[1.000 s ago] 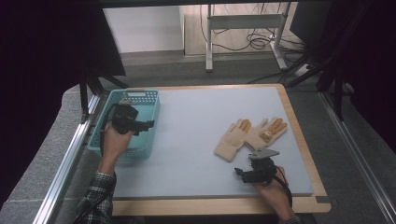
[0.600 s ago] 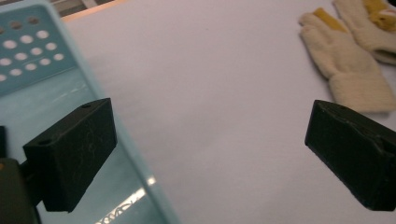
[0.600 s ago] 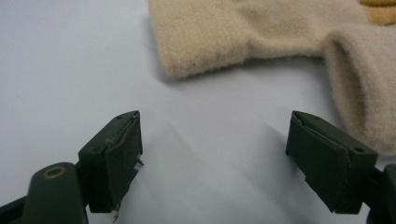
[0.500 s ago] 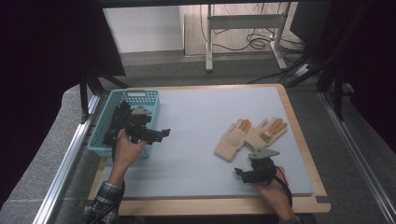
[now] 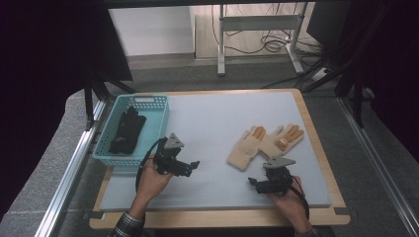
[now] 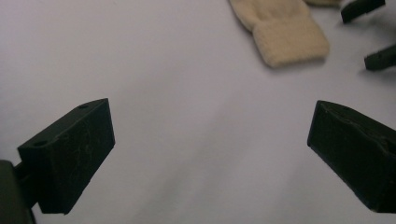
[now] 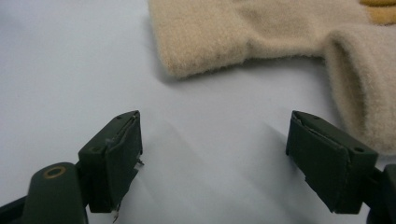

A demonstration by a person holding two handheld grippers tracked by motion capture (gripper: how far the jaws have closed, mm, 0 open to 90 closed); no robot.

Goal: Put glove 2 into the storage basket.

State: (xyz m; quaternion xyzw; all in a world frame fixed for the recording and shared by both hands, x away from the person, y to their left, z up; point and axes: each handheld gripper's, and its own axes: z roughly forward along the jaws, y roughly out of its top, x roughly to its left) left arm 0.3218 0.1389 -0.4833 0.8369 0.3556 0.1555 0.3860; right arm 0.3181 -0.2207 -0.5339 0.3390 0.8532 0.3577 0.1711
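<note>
1. Pair of cream knit gloves (image 5: 264,144) with orange fingertip patches, lying flat on the grey mat (image 5: 212,128), overlapping side by side, fingers pointing away from the person, cuffs toward the near edge.
2. Seen from the left gripper view, cuff of the nearer cream glove (image 6: 285,35) at upper right, well ahead of the jaws; from the right gripper view, both cuffs (image 7: 243,37) just beyond the jaw tips, not touching.
3. Left gripper (image 5: 190,167): left of the gloves, low over bare mat, jaws standing wide, nothing between them.
4. Right gripper (image 5: 254,182): just near-side of the gloves' cuffs, jaws spread wide, empty.
5. Handling, judged: light, soft, limp fabric; bound to sag and fold once lifted; fuzzy knit unlikely to slip from the pads; nothing fragile.
6. Best hold, probably: the ribbed cuff edge, thicker and raised off the mat; a low, flat approach needed to get one jaw under the fabric. Likely risk of pinching both gloves at once where they overlap.
7. Left of the gloves, at the mat's far-left corner: turquoise plastic basket (image 5: 116,148) with a dark glove-like item (image 5: 127,129) lying inside.
8. Open mat between gloves and basket; no obstacle along that stretch apart from the left gripper itself.
</note>
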